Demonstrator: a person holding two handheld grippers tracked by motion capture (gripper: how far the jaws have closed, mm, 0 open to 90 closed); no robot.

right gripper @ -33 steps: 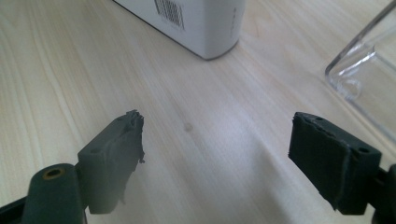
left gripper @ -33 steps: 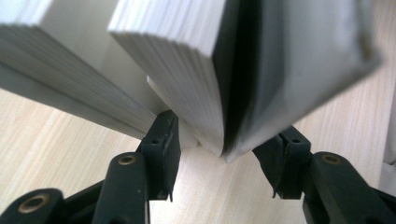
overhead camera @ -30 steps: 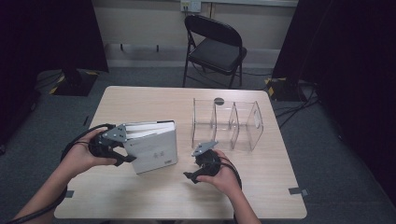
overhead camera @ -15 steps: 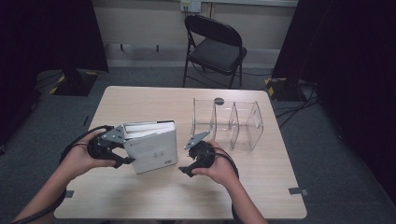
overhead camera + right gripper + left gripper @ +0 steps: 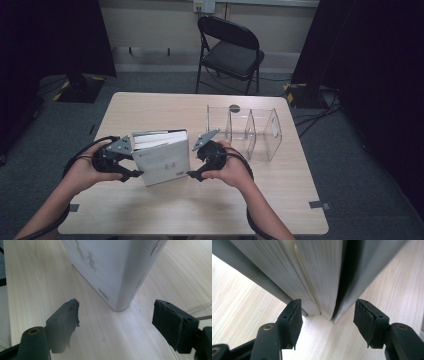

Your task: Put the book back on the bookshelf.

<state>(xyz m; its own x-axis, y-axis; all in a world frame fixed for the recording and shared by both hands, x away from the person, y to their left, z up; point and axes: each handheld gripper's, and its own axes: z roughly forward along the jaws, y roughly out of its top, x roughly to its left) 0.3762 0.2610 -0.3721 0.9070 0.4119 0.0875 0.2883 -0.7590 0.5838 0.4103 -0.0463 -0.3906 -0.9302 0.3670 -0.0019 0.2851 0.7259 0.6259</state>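
Books point(image 5: 162, 157) stand upright on the desk point(image 5: 200, 205), near the front left, well left of the clear rack point(image 5: 250, 132). Left tool point(image 5: 131, 165) at the books' page side, jaws spread; in the left gripper view the page edges point(image 5: 317, 277) sit between the jaws without touching the pads. Right tool point(image 5: 194, 167) at the spine side, jaws spread; in the right gripper view the spine corner point(image 5: 122, 303) stands between and just ahead of the pads, apart from them.
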